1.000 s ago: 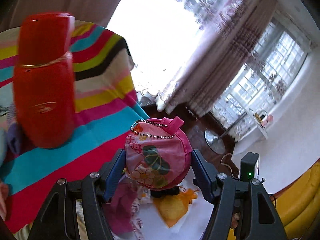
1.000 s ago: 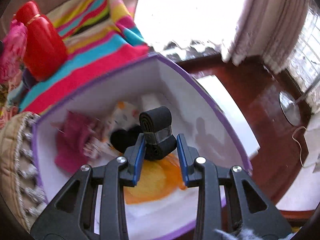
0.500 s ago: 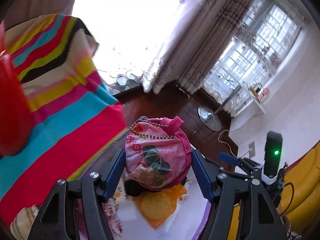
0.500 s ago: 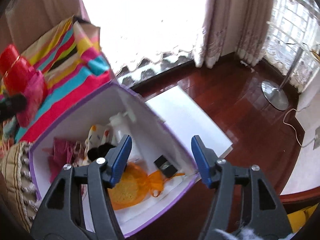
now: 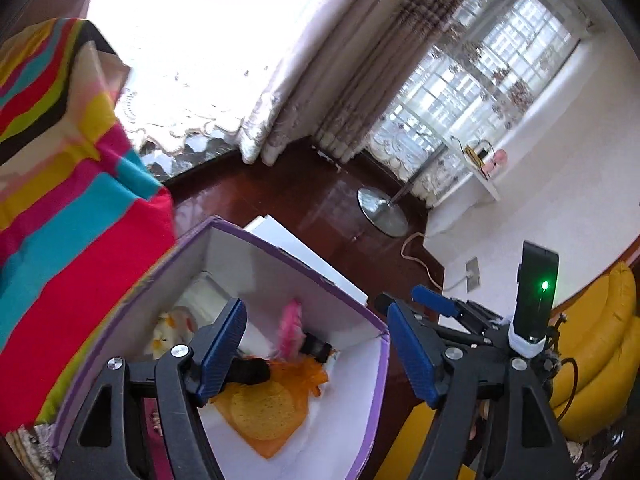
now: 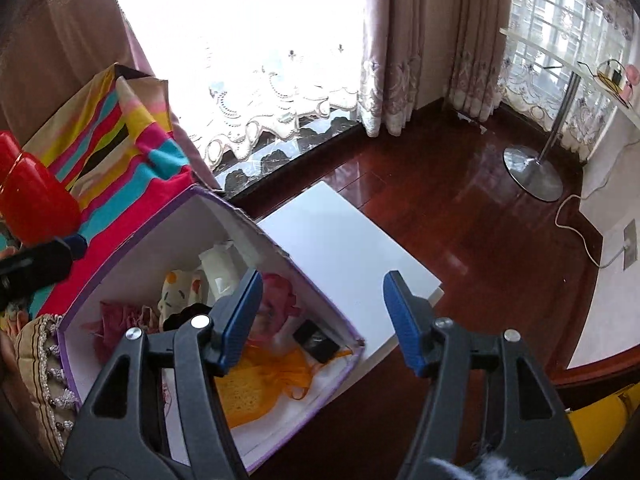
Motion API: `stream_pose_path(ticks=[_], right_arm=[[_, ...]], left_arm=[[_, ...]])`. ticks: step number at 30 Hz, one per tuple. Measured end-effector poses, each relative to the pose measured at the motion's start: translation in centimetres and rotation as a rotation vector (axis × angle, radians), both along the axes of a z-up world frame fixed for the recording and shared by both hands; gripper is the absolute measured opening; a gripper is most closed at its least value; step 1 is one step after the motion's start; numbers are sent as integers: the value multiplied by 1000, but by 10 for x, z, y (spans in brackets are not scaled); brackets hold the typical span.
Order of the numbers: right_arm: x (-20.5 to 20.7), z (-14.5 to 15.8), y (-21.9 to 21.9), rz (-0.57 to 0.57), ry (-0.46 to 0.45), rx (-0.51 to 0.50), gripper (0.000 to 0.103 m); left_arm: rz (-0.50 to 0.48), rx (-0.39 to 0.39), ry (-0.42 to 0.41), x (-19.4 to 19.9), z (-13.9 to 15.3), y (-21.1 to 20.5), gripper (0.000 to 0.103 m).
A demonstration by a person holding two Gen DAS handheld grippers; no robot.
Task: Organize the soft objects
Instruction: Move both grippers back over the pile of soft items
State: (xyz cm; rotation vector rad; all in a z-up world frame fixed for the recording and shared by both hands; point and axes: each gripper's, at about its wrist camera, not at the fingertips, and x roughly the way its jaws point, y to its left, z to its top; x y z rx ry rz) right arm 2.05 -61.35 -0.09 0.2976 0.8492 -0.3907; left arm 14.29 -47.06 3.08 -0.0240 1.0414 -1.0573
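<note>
Purple-edged and lined in white, the box point(image 5: 304, 280) already holds your soft things: the pink pouch point(image 5: 289, 326) lies against its far wall beside the black roll point(image 6: 316, 345), with the orange mesh bag point(image 5: 272, 404) in front. Your left gripper point(image 5: 316, 354) and right gripper point(image 6: 322, 322) both hang over it with jaws spread wide and nothing between them. The box sits at the corner of the white worktop point(image 6: 340, 248) above the wooden floor point(image 6: 460, 216), so clipping its rim on your next reach could, I judge, shove it off; there is open room to the right, while the striped cloth point(image 5: 60, 216) crowds the left.
</note>
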Motion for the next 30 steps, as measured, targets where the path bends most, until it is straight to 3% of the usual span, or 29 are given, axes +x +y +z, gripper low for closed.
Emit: stream_pose_path(ticks=[13, 30], right_arm=[[25, 10, 66, 161, -9, 3, 66], [66, 5, 186, 418, 32, 24, 66]], left_arm=[[111, 12, -131, 2, 18, 77, 74], [359, -5, -114, 26, 11, 210, 74]])
